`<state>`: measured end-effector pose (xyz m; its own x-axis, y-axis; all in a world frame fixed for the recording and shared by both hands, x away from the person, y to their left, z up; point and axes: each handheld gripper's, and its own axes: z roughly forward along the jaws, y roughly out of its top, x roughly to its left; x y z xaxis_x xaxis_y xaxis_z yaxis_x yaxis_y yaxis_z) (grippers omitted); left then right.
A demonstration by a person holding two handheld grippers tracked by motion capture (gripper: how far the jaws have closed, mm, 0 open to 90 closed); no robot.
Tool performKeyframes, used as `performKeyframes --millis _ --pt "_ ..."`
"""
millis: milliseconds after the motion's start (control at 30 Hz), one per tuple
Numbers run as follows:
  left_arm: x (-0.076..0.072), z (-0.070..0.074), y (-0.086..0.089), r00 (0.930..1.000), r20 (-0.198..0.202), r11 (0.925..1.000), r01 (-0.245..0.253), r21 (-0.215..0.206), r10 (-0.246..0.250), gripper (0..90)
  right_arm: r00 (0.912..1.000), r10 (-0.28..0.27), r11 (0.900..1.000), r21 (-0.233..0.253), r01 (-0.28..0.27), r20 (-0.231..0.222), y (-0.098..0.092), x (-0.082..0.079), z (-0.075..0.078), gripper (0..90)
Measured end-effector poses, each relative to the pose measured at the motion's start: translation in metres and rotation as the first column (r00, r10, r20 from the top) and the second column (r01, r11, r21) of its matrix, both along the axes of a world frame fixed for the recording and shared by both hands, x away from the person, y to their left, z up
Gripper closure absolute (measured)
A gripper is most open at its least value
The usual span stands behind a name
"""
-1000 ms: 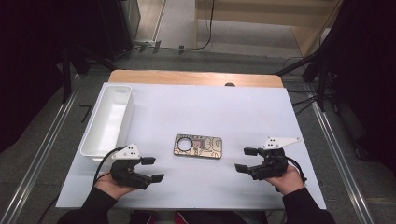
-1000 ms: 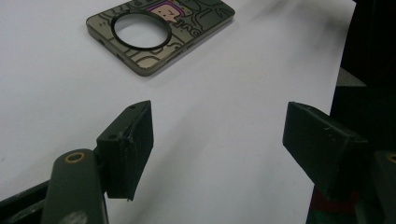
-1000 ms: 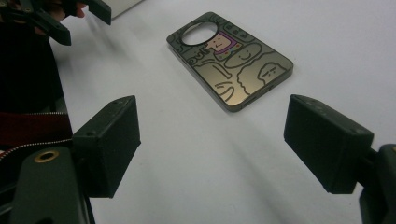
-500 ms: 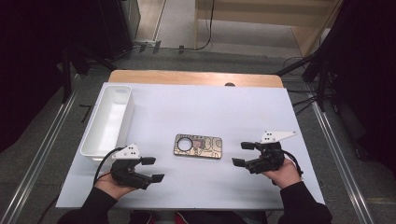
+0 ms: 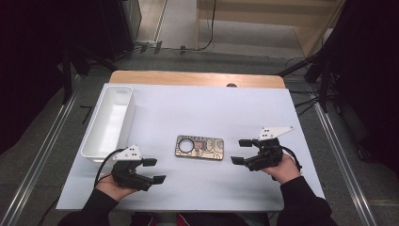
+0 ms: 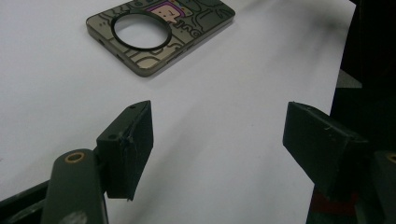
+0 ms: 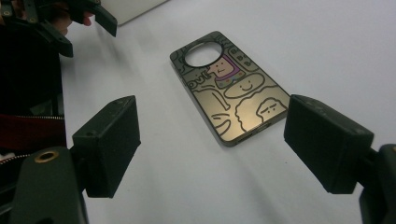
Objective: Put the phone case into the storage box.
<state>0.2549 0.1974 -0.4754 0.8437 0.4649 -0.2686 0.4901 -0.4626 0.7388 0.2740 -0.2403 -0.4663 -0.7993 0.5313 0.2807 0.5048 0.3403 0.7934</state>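
Note:
A bronze phone case [image 5: 199, 148] with cartoon drawings and a round camera hole lies flat in the middle of the white table. In the right gripper view the phone case [image 7: 231, 87] lies just ahead of the wide-apart jaws of my right gripper [image 7: 212, 149]. In the high view my right gripper [image 5: 241, 151] is open and points left at the case's right end, a short gap away. My left gripper [image 5: 154, 170] is open near the front left, empty, with the phone case [image 6: 159, 35] farther ahead in its own view.
A white rectangular bin [image 5: 109, 121] stands along the table's left side, empty. The white table top [image 5: 207, 108] ends close behind both hands at the front edge. A wooden strip [image 5: 197, 78] runs along the far edge.
My right gripper has moved left, closer to the phone case's right end. The left gripper and the case have stayed put.

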Motion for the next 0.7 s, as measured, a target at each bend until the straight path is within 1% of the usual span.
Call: performKeyframes --millis 133,233,333,533,700 --pt "0.0 0.0 0.0 1.0 -0.002 1.0 -0.003 -0.005 0.003 24.2 1.0 0.008 1.0 -0.006 -0.008 0.0 0.001 0.002 0.002 17.4" --pt "0.001 0.0 0.0 1.0 -0.004 1.0 -0.001 -0.003 0.001 24.2 0.9996 0.025 1.0 -0.017 -0.025 0.015 0.003 0.004 0.004 17.4" --pt "0.001 -0.001 0.0 1.0 -0.007 1.0 0.0 0.0 0.0 24.2 0.9992 0.035 0.999 -0.021 -0.035 0.016 0.004 0.006 0.005 17.4" --pt "0.001 -0.001 0.0 0.9999 -0.013 1.0 0.0 0.001 0.0 24.2 0.9984 0.054 0.998 -0.019 -0.054 0.017 0.006 0.01 0.006 17.4" --pt "0.001 -0.001 0.0 0.9999 -0.015 1.0 -0.001 -0.002 0.001 24.3 0.9961 0.085 0.996 -0.02 -0.085 0.021 0.009 0.015 0.008 17.2"
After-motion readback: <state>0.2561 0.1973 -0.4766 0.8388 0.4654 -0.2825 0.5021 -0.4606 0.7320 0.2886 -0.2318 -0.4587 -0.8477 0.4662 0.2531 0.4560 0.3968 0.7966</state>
